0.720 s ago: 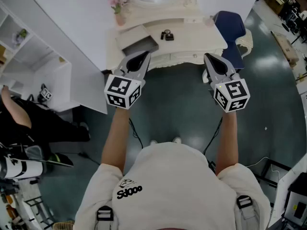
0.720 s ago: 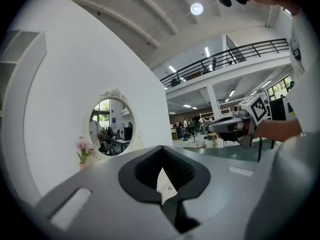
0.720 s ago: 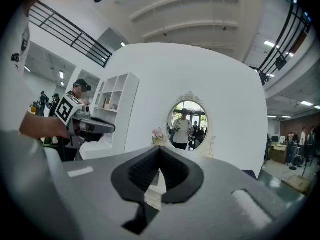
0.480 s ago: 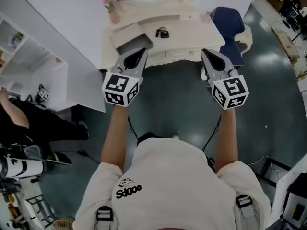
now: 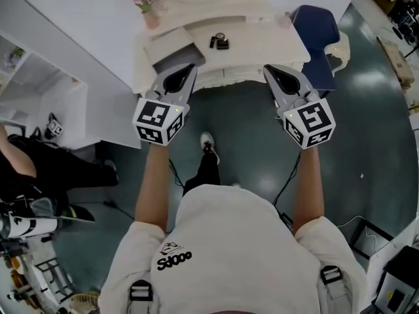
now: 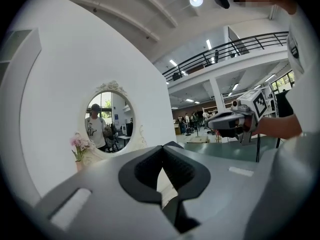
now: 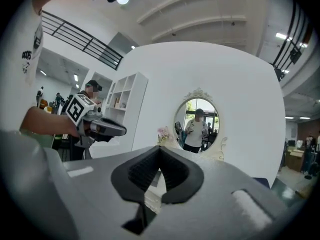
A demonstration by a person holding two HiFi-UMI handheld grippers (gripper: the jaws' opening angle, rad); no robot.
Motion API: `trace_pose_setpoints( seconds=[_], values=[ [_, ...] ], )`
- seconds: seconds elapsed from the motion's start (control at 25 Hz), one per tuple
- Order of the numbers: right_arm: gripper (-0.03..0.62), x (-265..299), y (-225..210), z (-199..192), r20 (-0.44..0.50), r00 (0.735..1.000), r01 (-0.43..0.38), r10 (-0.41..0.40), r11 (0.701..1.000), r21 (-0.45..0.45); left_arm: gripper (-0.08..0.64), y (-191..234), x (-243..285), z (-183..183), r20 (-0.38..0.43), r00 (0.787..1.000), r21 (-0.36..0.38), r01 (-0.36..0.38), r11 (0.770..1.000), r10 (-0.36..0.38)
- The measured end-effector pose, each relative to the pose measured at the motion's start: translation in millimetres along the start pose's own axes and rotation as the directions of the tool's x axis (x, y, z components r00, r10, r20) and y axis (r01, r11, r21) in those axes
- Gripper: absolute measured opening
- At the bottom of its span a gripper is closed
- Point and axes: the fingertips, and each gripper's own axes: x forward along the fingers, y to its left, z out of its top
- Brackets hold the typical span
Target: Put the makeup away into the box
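In the head view a cream dressing table (image 5: 262,44) stands ahead of me. On it a small dark makeup item (image 5: 219,42) lies near the middle, and a pale box with a grey inside (image 5: 175,50) sits to its left. My left gripper (image 5: 188,69) hovers just short of the table's front edge, by the box, shut and empty. My right gripper (image 5: 270,69) is held level at the same edge, right of the makeup, also shut with nothing in it. Both pairs of jaws meet at their tips in the left gripper view (image 6: 162,148) and the right gripper view (image 7: 160,148).
A blue chair (image 5: 315,25) stands at the table's right end. A pink flower vase (image 5: 148,10) is at the table's back left, below an oval mirror (image 6: 109,120). A white shelf unit (image 5: 46,93) and a seated person in black (image 5: 39,169) are at the left.
I have stepped toward the table, one foot now showing on the floor ahead. Both grippers have come closer to the table's front edge, still shut.
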Motion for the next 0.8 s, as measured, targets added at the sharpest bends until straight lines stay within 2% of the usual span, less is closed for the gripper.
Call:
trace_pose_setpoints(
  seconds=[0.16,0.28,0.6,0.64,0.68,0.72,0.8],
  values=[
    [0.002,41,-15,-11,-0.022,1.0,0.004,-0.005,0.999,-0.043,0.018,32,24,-19,-0.015,1.0,-0.012,0.003,1.0,-0.003],
    [0.002,82,-30,-14,-0.017,1.0,0.011,-0.012,0.998,-0.068,0.018,70,47,-32,-0.012,1.0,-0.018,0.002,1.0,-0.002],
    [0.006,200,-69,-40,-0.147,0.988,-0.047,0.041,0.998,-0.034,0.018,159,110,-52,-0.04,0.999,-0.011,0.036,0.999,-0.036],
    [0.014,215,-72,-44,-0.167,0.985,-0.06,0.055,0.998,-0.029,0.018,169,117,-55,-0.046,0.998,-0.009,0.043,0.999,-0.043],
    [0.057,229,-73,-50,-0.19,0.979,-0.081,0.076,0.997,-0.02,0.018,178,124,-57,-0.052,0.997,-0.01,0.051,0.999,-0.051],
    [0.072,243,-73,-57,-0.217,0.971,-0.107,0.103,0.994,-0.006,0.018,187,130,-62,-0.06,0.996,-0.013,0.06,0.998,-0.061],
    [0.106,269,-68,-74,-0.276,0.946,-0.171,0.172,0.985,0.028,0.018,203,143,-74,-0.079,0.993,-0.029,0.084,0.996,-0.086]
  ],
)
